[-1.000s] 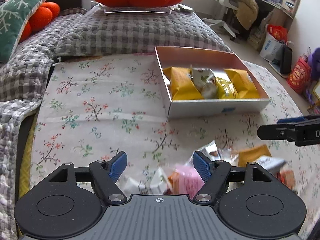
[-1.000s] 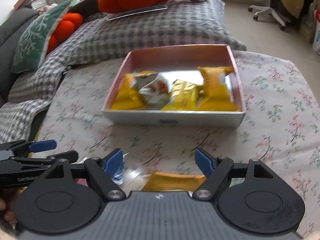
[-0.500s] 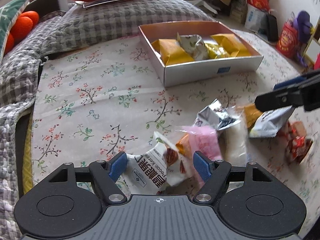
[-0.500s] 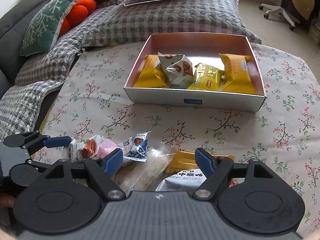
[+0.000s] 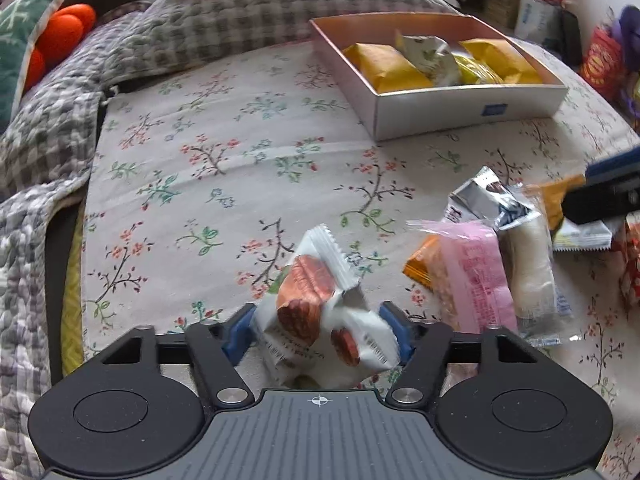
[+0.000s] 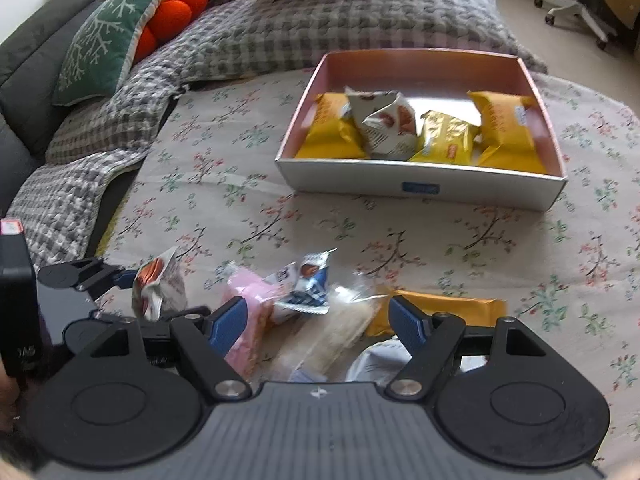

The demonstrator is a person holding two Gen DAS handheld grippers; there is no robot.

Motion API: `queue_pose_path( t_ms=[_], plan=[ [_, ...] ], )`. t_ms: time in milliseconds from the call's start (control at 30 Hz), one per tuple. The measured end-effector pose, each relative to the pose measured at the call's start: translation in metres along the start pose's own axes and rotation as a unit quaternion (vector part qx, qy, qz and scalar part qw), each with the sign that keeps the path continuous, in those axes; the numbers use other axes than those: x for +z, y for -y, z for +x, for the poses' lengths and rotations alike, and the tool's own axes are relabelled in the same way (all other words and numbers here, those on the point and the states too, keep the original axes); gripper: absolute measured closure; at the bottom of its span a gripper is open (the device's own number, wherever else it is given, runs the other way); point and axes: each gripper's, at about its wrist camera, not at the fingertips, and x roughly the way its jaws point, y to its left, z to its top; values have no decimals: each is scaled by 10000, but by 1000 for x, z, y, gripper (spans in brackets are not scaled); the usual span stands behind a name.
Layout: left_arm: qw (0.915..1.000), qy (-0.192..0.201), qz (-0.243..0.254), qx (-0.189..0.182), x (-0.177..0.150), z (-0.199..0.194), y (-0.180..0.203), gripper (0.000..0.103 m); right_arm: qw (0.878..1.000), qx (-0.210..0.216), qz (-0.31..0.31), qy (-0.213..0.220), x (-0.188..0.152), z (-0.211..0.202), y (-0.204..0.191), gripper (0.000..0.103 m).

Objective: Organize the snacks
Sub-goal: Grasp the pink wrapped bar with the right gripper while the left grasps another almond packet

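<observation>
My left gripper is shut on a white pecan snack packet and holds it just above the floral cloth; it also shows in the right wrist view. My right gripper is open and empty above a heap of loose snacks: a pink packet, a clear-wrapped pale bar, an orange packet and a silver-blue packet. The box at the back holds yellow packets and a white one.
A grey checked quilt and cushions lie behind and left of the cloth. An office chair and bags stand on the floor at the far right. The pink packet lies right of my left gripper.
My left gripper has closed on the white pecan packet and lifted it off the heap. My right gripper has drawn back a little and stayed open over the heap.
</observation>
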Motion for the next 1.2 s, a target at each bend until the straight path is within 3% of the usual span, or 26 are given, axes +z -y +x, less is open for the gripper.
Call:
queue_pose_path(
  t_ms=[233, 567, 933, 1200],
  plan=[
    [9981, 196, -589, -16, 2, -10, -20, 56, 9996, 232, 6, -143, -3, 8, -11, 36],
    [9942, 151, -1061, 63, 3, -7, -38, 56, 9980, 576, -6, -254, -10, 23, -34, 37],
    [9898, 91, -1406, 220, -1, -5, -52, 57, 9986, 487, -181, -135, -17, 42, -53, 39],
    [9837, 342, -1748, 237, -1, -15, -65, 58, 9991, 241, -329, -106, -21, 57, -62, 45]
  ],
)
